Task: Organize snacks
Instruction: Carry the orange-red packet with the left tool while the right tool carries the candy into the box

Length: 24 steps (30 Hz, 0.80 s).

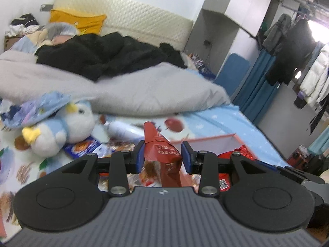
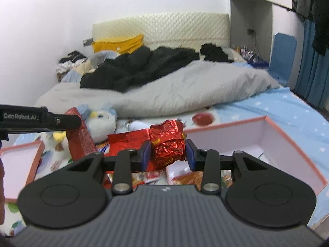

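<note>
two tongs pinching: left tongs (image 1: 162, 154) matte red pouch (image 1: 162, 150), right tongs (image 2: 167, 153) crinkled, possibly foil packet (image 2: 168, 144).

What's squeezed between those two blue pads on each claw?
Left wrist view: the left claw grips a dark red snack packet. Right wrist view: the right claw grips a crinkled shiny red foil packet.

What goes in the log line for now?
left claw: shut on red packet | right claw: shut on foil snack | box: open
</note>
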Tool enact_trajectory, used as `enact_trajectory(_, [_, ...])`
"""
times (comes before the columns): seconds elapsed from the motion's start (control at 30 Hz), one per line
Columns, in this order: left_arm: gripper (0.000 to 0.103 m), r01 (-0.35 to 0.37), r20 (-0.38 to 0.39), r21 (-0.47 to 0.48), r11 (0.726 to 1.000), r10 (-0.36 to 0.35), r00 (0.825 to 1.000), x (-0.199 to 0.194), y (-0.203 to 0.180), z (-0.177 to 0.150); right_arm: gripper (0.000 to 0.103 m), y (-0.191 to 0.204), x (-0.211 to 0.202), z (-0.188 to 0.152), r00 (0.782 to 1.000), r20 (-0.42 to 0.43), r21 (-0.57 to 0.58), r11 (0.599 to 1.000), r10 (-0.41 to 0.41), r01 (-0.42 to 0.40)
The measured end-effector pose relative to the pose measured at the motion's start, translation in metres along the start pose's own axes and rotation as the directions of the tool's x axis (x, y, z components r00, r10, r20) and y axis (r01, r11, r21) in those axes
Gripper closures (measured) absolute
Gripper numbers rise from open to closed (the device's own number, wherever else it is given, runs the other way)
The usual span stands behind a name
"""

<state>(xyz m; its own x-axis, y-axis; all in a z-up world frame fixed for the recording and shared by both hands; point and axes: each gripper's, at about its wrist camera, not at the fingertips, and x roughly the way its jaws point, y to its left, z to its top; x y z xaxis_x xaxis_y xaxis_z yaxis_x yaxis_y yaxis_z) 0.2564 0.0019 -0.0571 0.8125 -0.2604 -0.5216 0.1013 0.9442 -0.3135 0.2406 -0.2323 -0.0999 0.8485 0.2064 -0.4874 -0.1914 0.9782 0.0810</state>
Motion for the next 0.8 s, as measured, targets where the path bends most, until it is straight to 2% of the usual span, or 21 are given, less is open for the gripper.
enact_trajectory(0.13, [0.061, 0.023, 0.018, 0.015, 1.0, -0.024, 1.0, 0.003, -0.016, 0.015, 0.064, -0.01, -0.006, 0.014, 0.999, 0.032, -0.009, 1.0, -0.028, 0.028])
enact_trajectory(0.17, [0.067, 0.03, 0.02, 0.018, 0.999, -0.03, 0.999, 0.004, -0.02, 0.017, 0.064, -0.013, -0.007, 0.016, 0.999, 0.037, -0.014, 0.999, -0.038, 0.039])
enact_trajectory(0.33, [0.069, 0.071, 0.013, 0.036, 0.997, -0.072, 0.997, 0.023, -0.042, 0.024, 0.064, -0.033, -0.008, 0.021, 0.997, 0.041, -0.019, 0.997, -0.068, 0.069])
enact_trajectory(0.47, [0.07, 0.093, -0.049, 0.031, 0.995, -0.092, 0.995, 0.049, -0.054, 0.014, 0.064, -0.054, 0.005, 0.011, 0.995, -0.005, 0.004, 0.995, -0.1, 0.1])
enact_trajectory(0.73, [0.068, 0.056, -0.173, 0.052, 0.997, -0.046, 0.984, 0.097, -0.055, -0.026, 0.064, -0.087, 0.037, -0.033, 0.982, -0.126, 0.063, 0.986, -0.144, 0.153])
enact_trajectory(0.8, [0.059, 0.033, -0.209, 0.034, 0.999, -0.025, 0.978, 0.108, -0.048, -0.037, 0.064, -0.092, 0.042, -0.042, 0.978, -0.144, 0.075, 0.984, -0.15, 0.162])
